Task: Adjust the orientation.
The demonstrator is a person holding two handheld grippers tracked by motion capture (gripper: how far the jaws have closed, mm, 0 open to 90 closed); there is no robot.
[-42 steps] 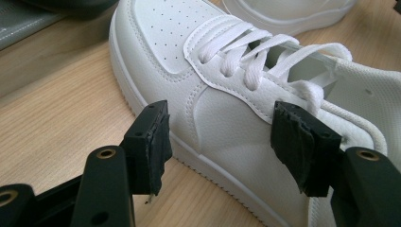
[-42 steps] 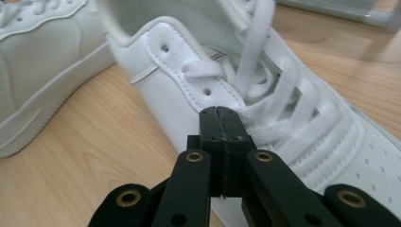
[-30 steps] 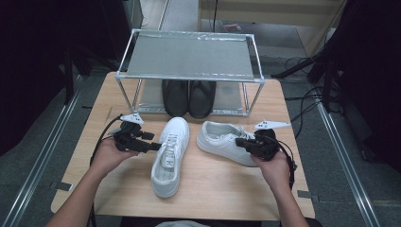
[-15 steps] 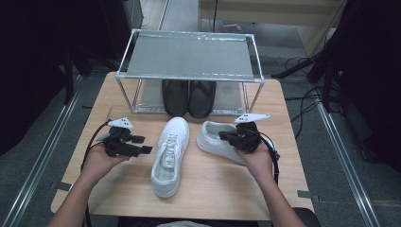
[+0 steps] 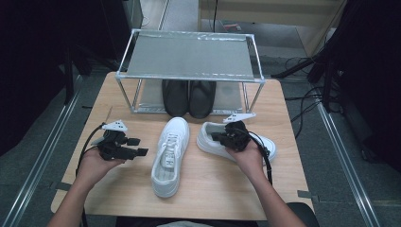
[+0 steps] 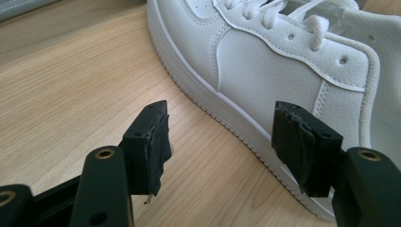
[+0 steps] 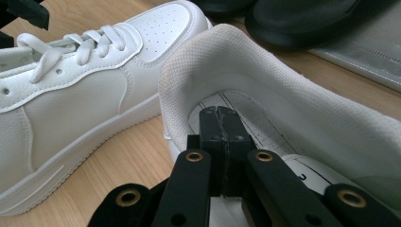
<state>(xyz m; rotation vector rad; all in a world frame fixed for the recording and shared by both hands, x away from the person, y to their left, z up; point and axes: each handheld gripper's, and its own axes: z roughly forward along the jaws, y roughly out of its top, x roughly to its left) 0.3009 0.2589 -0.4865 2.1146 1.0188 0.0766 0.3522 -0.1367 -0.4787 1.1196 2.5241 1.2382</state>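
Observation:
Two white sneakers lie on the wooden table. The left sneaker [image 5: 170, 156] points toe-first toward the rack. The right sneaker [image 5: 269, 146] lies crosswise with its heel opening to the left. My left gripper [image 5: 138, 147] is open just left of the left sneaker; in the left gripper view its jaws [image 6: 227, 142] stand wide apart, facing the shoe's side [image 6: 265, 56] without touching it. My right gripper [image 5: 216, 137] is shut, and its closed tips [image 7: 220, 118] sit inside the right sneaker's opening, over the insole and short of the padded heel collar [image 7: 246, 61].
A metal shoe rack [image 5: 189, 56] stands at the back of the table with a pair of black shoes [image 5: 189, 97] under its shelf. Bare wood [image 5: 222, 189] lies in front of the sneakers. Dark floor and cables surround the table.
My right hand has slid left along the right sneaker, from its middle to its heel opening. The left hand has drawn back a little to the left, away from the left sneaker.

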